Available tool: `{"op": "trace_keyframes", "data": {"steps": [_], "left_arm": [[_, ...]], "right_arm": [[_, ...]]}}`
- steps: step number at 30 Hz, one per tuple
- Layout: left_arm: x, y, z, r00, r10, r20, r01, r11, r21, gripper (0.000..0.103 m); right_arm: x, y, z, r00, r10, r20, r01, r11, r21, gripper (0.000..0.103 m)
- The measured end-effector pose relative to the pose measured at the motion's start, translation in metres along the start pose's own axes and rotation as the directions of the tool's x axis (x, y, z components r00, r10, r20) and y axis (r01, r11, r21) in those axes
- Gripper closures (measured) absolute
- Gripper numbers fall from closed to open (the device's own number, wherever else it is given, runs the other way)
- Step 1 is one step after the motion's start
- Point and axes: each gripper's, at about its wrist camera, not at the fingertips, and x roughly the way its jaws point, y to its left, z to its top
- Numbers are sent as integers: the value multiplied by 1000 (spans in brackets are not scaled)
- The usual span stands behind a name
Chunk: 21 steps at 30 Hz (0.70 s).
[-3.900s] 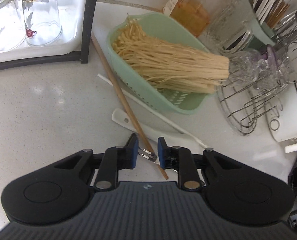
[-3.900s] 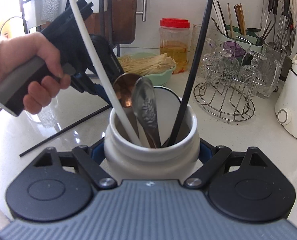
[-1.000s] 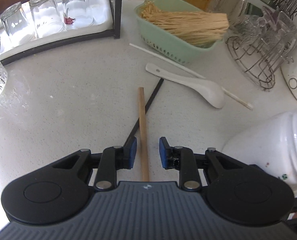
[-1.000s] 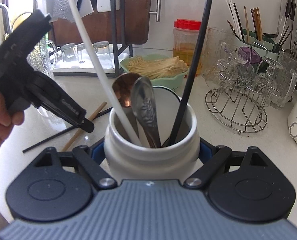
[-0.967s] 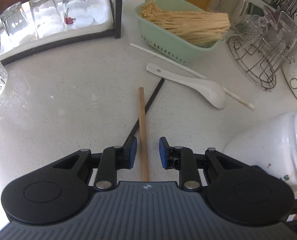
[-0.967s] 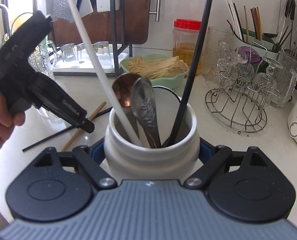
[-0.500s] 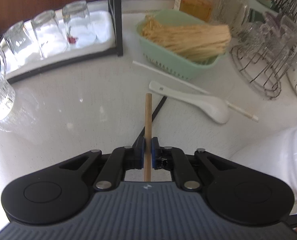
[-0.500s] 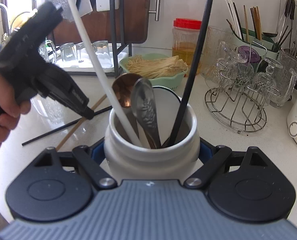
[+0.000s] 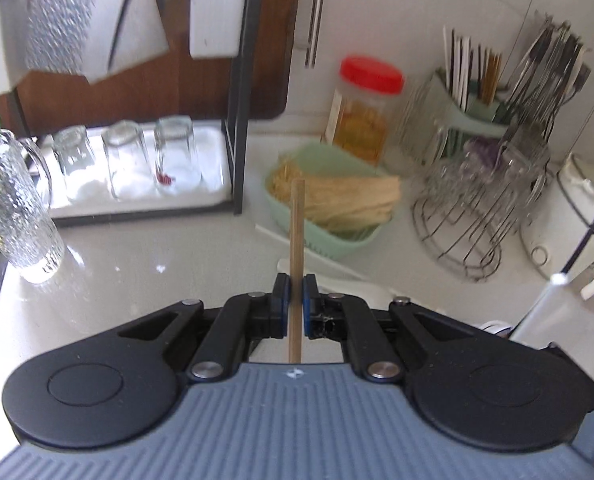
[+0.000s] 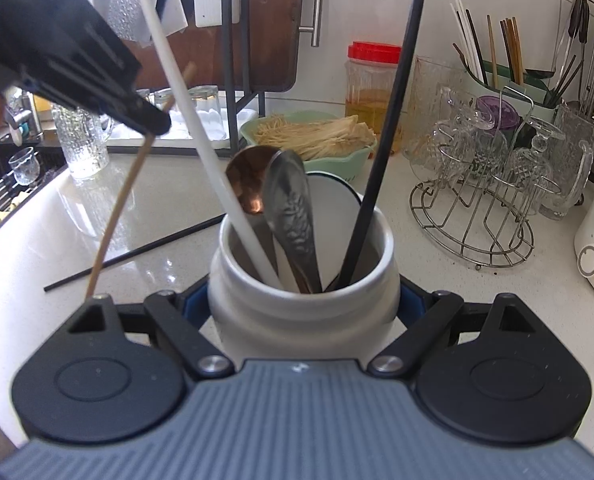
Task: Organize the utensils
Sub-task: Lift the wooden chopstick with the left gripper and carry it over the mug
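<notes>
Fingers of the left gripper (image 9: 293,294) stand nearly together in the left wrist view, their blue pads pressed on a wooden chopstick (image 9: 296,240) that runs straight up between them; its far end shows in front of a green basket (image 9: 329,240) of dry noodles (image 9: 345,196); the counter (image 9: 157,264) lies below and beyond, and a white chopstick (image 9: 321,258) lies on it just beside the basket; upturned glasses (image 9: 125,158) stand on a white tray under a dark rack at the left; a red-lidded jar (image 9: 363,110) and a wire stand (image 9: 469,220) of glassware stand behind and to the right; this whole view is blurred.

Seen from the right wrist, the right gripper (image 10: 303,306) has its fingers spread wide and clamped on either side of a white ceramic jar (image 10: 301,312), which stands on the counter; inside the jar lean a white chopstick (image 10: 201,132), a black chopstick (image 10: 389,120), a copper spoon (image 10: 249,180) and a patterned steel spoon (image 10: 291,216); the left gripper (image 10: 153,122) hangs up at the left, off the counter, with the wooden chopstick (image 10: 125,196) slanting down from its tip, the lower end hidden behind the right gripper's body; another black chopstick (image 10: 137,254) lies flat on the counter left of the jar; a green holder (image 10: 509,84) of chopsticks stands at the back right.
</notes>
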Motion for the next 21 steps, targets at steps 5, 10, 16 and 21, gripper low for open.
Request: {"op": "trace_keyframes", "data": {"steps": [5, 10, 16, 21], "left_arm": [[-27, -1, 3, 998, -4, 56, 5, 1000, -26, 95], [-65, -7, 16, 988, -17, 157, 24, 999, -42, 95], [-113, -24, 42, 955, -53, 291, 67, 997, -37, 95], [-145, -46, 63, 921, -99, 377, 112, 994, -13, 95]], "right_arm": [[0, 0, 0, 1000, 0, 1, 0, 1000, 0, 12], [-1, 0, 0, 1000, 1, 3, -1, 1000, 0, 12], [-1, 0, -1, 1000, 3, 9, -3, 1000, -1, 12], [-2, 0, -2, 1000, 9, 16, -9, 1000, -3, 12]]}}
